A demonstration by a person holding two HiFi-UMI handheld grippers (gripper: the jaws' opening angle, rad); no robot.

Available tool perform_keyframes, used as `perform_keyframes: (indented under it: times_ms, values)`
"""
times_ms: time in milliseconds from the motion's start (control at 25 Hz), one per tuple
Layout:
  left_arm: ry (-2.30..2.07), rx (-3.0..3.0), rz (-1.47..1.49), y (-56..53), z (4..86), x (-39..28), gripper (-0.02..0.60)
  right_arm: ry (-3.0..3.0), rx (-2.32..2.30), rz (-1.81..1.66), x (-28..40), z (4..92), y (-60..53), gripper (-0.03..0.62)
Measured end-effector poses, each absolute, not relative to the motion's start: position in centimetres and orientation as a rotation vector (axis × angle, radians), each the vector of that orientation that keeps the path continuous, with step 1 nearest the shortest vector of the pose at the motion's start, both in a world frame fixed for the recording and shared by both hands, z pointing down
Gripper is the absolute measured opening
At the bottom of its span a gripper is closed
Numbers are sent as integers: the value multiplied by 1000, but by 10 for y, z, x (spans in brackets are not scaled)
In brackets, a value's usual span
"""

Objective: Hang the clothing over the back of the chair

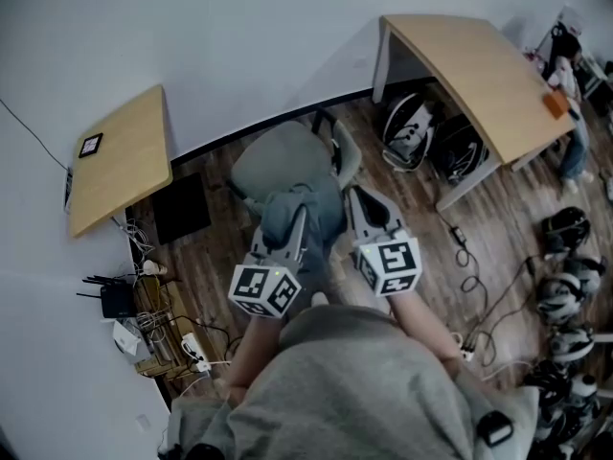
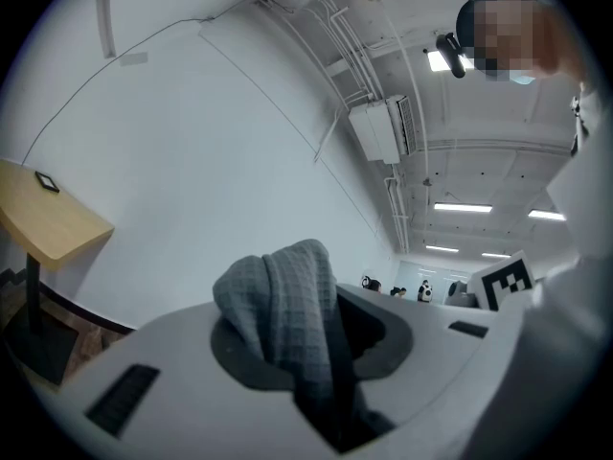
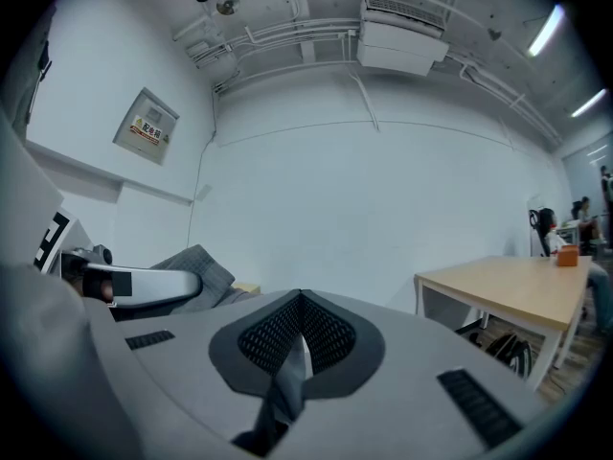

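Note:
A grey-blue waffle-knit piece of clothing (image 1: 308, 220) hangs bunched between my two grippers, just above a grey office chair (image 1: 278, 159). My left gripper (image 1: 295, 220) is shut on a thick fold of it; in the left gripper view the fabric (image 2: 283, 300) bulges up out of the jaws. At the clothing's other side, my right gripper (image 1: 357, 202) is shut on a thin edge of fabric (image 3: 290, 377). The right gripper view also shows the left gripper (image 3: 144, 284) with the cloth (image 3: 196, 264) behind it. Both grippers point roughly level toward the wall.
A wooden table (image 1: 120, 156) stands at the left and another (image 1: 479, 75) at the right, with bags or helmets (image 1: 412, 127) under it. Cables and a power strip (image 1: 192, 348) lie on the floor at left. More helmets (image 1: 565, 295) sit at the right edge.

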State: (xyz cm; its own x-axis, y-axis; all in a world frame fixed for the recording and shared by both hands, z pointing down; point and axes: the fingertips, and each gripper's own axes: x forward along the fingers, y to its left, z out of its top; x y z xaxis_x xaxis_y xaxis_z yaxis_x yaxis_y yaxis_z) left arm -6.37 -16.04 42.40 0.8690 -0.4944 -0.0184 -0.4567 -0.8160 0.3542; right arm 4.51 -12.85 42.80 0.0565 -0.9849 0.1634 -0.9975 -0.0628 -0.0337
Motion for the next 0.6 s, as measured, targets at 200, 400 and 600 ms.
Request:
perform_keyframes:
  times_ms: [200,400,600]
  values:
    - [-680,2710,-151,-177,426,-59,94,-2055,2255,230,51,436,-143,-2]
    - [-668,2716,-149,-190,425,-56,94,-2049,2277,229,51,436,-157,-2]
    - [-685,2705,-150,-199,428,-50,94,-2059,2239,253,53,443,-164,-2]
